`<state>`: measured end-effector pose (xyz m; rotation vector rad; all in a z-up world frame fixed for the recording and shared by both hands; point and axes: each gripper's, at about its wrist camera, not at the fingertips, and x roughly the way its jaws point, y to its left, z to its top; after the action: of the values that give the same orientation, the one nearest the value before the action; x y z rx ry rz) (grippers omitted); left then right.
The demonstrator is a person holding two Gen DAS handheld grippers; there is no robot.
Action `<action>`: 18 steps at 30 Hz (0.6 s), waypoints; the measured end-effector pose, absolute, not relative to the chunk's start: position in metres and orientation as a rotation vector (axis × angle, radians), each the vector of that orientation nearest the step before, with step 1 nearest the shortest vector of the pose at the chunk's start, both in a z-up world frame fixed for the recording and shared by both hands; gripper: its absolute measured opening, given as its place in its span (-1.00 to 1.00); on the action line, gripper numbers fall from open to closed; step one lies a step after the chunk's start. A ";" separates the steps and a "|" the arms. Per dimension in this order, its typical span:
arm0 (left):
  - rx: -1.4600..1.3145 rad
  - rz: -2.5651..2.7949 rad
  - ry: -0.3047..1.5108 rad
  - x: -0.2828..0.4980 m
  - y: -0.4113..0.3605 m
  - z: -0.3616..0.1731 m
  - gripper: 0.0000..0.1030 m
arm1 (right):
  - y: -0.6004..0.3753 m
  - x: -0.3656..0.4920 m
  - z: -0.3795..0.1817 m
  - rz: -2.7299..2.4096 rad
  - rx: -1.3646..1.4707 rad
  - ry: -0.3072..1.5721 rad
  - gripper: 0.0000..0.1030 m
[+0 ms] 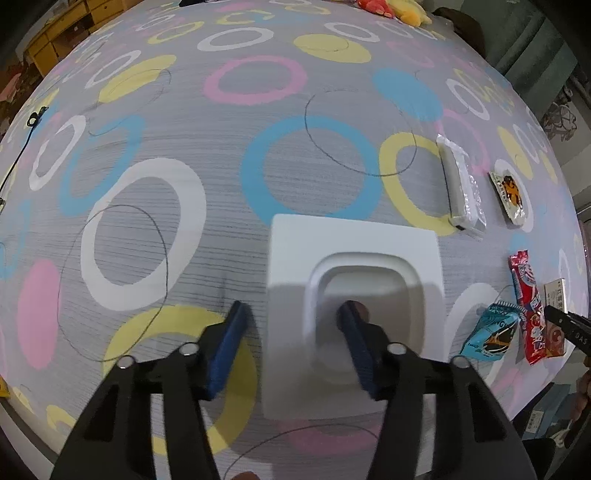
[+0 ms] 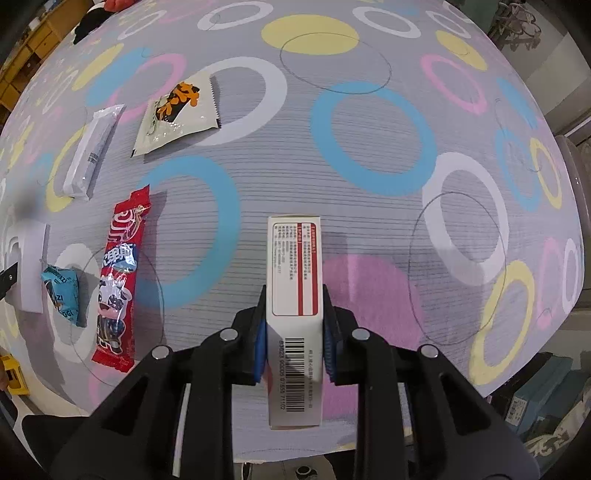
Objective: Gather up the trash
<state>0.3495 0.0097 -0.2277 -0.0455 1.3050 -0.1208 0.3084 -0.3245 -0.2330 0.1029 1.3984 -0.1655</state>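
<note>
My left gripper (image 1: 295, 317) is open around the left wall of a white square bin (image 1: 354, 240), one finger inside its opening, one outside. My right gripper (image 2: 294, 325) is shut on a white and red carton (image 2: 294, 266) and holds it above the table. Trash lies on the table: a red cow wrapper (image 2: 120, 277), a blue packet (image 2: 62, 291), a white pouch with orange print (image 2: 177, 110) and a clear-wrapped grey bar (image 2: 90, 151). In the left wrist view they lie right of the bin: the bar (image 1: 460, 184), pouch (image 1: 511, 195), red wrapper (image 1: 528, 310), blue packet (image 1: 493, 328).
The table wears a grey cloth with coloured rings (image 1: 184, 147). Plush toys (image 1: 399, 9) sit at the far edge. A black cable (image 1: 22, 147) runs along the left edge. Wooden drawers (image 1: 62, 29) stand beyond. The bin also shows at the right view's left edge (image 2: 31, 266).
</note>
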 end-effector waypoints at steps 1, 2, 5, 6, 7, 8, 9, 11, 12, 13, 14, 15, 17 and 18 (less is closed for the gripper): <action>-0.050 -0.122 1.305 0.350 0.010 -0.227 -0.16 | -0.324 0.308 -0.232 -0.167 0.101 1.397 -0.55; -0.052 -0.122 1.305 0.351 0.011 -0.226 -0.21 | -0.324 0.307 -0.233 -0.169 0.095 1.395 -0.55; -0.068 -0.125 1.301 0.352 0.012 -0.224 -0.25 | -0.325 0.307 -0.231 -0.171 0.091 1.385 -0.55; -0.071 -0.126 1.300 0.352 0.012 -0.224 -0.26 | -0.322 0.305 -0.230 -0.171 0.091 1.384 -0.55; -0.074 -0.126 1.300 0.351 0.013 -0.223 -0.27 | -0.318 0.304 -0.228 -0.170 0.092 1.381 -0.55; -0.077 -0.126 1.299 0.350 0.013 -0.223 -0.28 | -0.318 0.304 -0.227 -0.168 0.093 1.377 -0.55; -0.079 -0.128 1.298 0.349 0.013 -0.222 -0.28 | -0.317 0.303 -0.226 -0.167 0.092 1.375 -0.55; -0.077 -0.130 1.295 0.348 0.013 -0.221 -0.29 | -0.317 0.301 -0.223 -0.165 0.092 1.369 -0.55; -0.075 -0.131 1.293 0.346 0.015 -0.220 -0.29 | -0.316 0.301 -0.221 -0.163 0.091 1.367 -0.55; -0.078 -0.131 1.290 0.345 0.016 -0.218 -0.30 | -0.316 0.300 -0.220 -0.161 0.089 1.365 -0.55; -0.081 -0.132 1.286 0.344 0.016 -0.216 -0.30 | -0.316 0.300 -0.218 -0.159 0.091 1.362 -0.55; -0.082 -0.131 1.282 0.343 0.018 -0.214 -0.30 | -0.316 0.299 -0.216 -0.157 0.095 1.357 -0.55; -0.088 -0.135 1.276 0.341 0.019 -0.210 -0.30 | -0.316 0.298 -0.209 -0.154 0.097 1.343 -0.55; -0.088 -0.138 1.272 0.338 0.022 -0.207 -0.30 | -0.317 0.297 -0.206 -0.152 0.099 1.338 -0.55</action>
<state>0.3380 0.0219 -0.2070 -0.0881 1.2724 -0.1377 0.2968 -0.3166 -0.2056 0.0993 1.3381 -0.1517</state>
